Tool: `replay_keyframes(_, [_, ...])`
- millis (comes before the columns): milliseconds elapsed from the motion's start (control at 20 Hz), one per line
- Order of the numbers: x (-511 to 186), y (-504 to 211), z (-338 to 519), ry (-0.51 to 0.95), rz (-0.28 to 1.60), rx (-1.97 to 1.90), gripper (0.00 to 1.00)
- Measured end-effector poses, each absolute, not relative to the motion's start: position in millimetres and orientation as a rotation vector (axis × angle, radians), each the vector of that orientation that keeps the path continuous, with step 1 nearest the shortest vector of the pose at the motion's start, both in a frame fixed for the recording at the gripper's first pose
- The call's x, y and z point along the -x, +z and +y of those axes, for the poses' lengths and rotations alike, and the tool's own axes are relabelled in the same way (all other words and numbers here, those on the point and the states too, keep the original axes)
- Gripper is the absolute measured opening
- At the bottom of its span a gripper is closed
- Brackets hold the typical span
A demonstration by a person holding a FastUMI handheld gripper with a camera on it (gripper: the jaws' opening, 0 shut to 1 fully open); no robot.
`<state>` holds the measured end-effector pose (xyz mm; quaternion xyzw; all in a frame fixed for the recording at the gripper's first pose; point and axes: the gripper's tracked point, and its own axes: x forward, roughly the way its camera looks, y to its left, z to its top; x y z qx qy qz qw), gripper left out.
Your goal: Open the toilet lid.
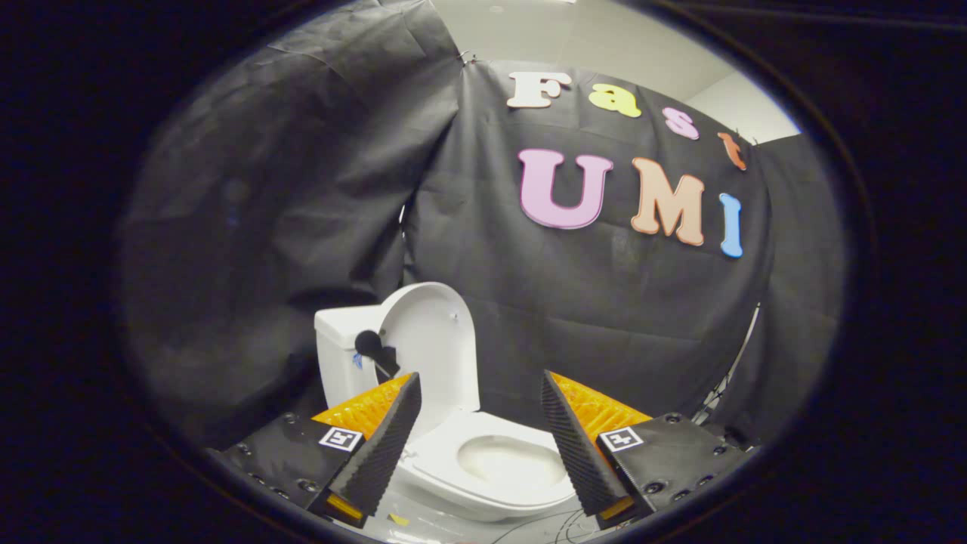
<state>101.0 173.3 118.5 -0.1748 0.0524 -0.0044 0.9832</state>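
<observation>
1. Jaws: spread wide, nothing between the two fingers, nothing touched. The gripper (477, 387) hangs in the air short of the toilet, its fingers pointing toward it and slightly downward.

2. Toilet lid (433, 341): white, raised and standing upright, leaning back against the tank. Its inner face is turned toward the camera. It sits just beyond the tip of the left finger, which overlaps its lower edge in the view.

3. Toilet seat (453, 470): white, down on the bowl, lying flat. It is seen through the gap between the fingers, ahead of and below them.

4. Bowl (505, 462): open to view inside the seat ring, pale interior. Contents cannot be made out.

5. Tank (338, 355): white, directly behind the lid, its top corner showing beside the lid on the left-finger side.

6. Flush handle (372, 349): dark, with a rounded knob end, mounted on the front of the tank and crossing in front of the lid's edge, just above the left fingertip.

7. Floor (453, 529): pale around the toilet base, with thin dark lines that look like cables near the right finger; not clear enough to be sure.

8. Booth wall (264, 227): black cloth, creased, hung behind and beside the toilet.

9. Ceiling (604, 38): light-coloured, visible above the cloth.
</observation>
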Motion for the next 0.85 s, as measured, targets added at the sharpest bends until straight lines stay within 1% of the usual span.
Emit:
replay_keyframes(150, [-95,95,135,-0.083,0.153,0.304,0.98])
replay_keyframes(450, [-94,67,96,-0.164,0.158,0.222,0.98])
replay_keyframes(600, [-97,67,90,-0.177,0.148,0.219,0.98])
replay_keyframes(850, [-95,91,94,-0.178,0.066,0.190,0.98])
